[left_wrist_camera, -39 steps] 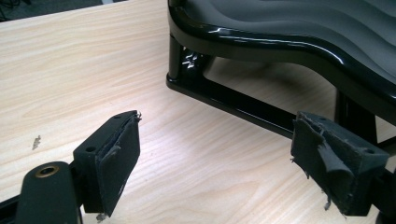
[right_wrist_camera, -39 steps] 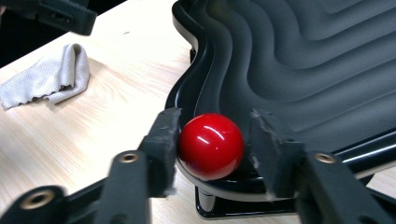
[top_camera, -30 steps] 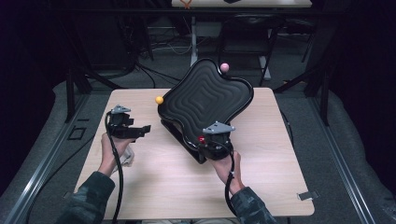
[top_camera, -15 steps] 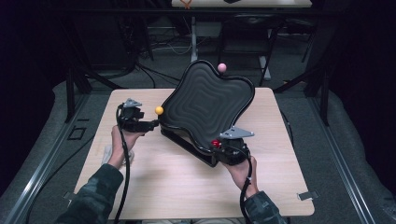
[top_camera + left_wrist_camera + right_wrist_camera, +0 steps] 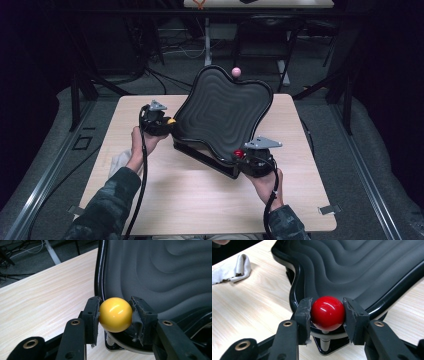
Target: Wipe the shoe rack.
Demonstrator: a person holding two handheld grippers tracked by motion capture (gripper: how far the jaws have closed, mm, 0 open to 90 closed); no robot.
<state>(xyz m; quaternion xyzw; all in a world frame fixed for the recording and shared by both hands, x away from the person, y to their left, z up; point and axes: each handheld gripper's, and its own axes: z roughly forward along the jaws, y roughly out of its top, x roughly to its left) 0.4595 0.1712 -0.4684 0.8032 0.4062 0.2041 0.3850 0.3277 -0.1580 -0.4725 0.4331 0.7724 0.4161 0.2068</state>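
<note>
Left tool [image 5: 115,315]: just been closing, pads now pressed on yellow knob [image 5: 115,314] at left edge of black wavy board [image 5: 222,117]. Right tool [image 5: 327,315]: clamped on red knob [image 5: 327,313] at board's near right corner. Board tilted on its base [image 5: 207,157], mid-desk [image 5: 200,210]; pink knob [image 5: 236,72] at far edge. Best handled by keeping both grips centred on the balls, tilting slowly and evenly, avoiding twist against the stems.

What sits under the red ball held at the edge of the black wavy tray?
Under the red ball a short metal stem drops into the black wavy tray frame's corner. The right hand-held gripper clamps the ball; how the stem is fixed lower down is hidden.
</note>
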